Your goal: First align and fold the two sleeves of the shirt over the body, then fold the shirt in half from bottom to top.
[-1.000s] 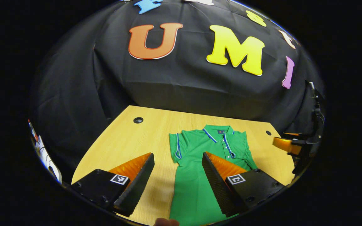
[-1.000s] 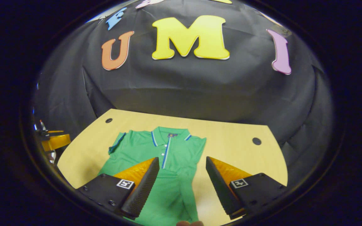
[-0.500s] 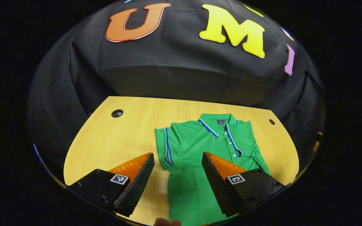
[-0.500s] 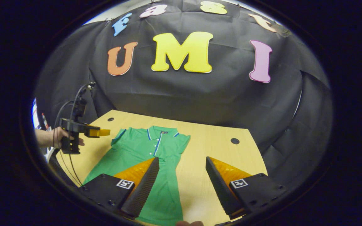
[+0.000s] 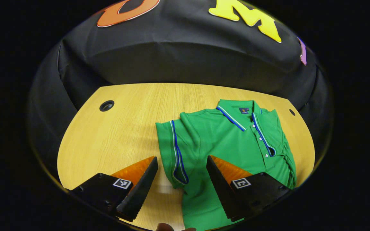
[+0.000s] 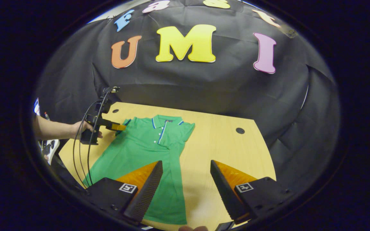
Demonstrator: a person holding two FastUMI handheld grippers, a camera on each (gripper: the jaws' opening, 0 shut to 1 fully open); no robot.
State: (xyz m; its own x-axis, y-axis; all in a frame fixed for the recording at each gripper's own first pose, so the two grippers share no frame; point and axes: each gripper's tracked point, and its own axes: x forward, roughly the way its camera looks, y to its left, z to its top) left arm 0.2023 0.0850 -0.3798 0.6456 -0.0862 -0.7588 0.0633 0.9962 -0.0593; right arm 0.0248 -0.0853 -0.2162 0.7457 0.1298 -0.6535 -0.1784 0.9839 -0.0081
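A green polo shirt (image 5: 233, 141) with blue-and-white trim lies face up on the wooden table (image 5: 114, 138), collar at the far side. Its left sleeve (image 5: 175, 150) sticks out flat, and its right side (image 5: 286, 157) lies folded in over the body. My left gripper (image 5: 181, 158) hangs open just above that left sleeve, one finger on each side of the sleeve's hem. In the right gripper view the shirt (image 6: 146, 144) lies full length, with the left gripper (image 6: 122, 127) at its left sleeve, held by a hand (image 6: 83, 128). My right gripper (image 6: 186, 162) is open and holds nothing, back from the shirt's right edge.
The table has round cable holes at its far corners (image 5: 106, 105) (image 5: 292, 112) (image 6: 240, 130). Bare wood (image 6: 223, 144) lies to the right of the shirt. Black cables (image 6: 82, 154) hang from the left gripper past the table's left edge. Black cloth walls close the back.
My left gripper has come forward and down toward the left sleeve, which now sits between its fingers. My right gripper has drawn back from the shirt. Both stayed open.
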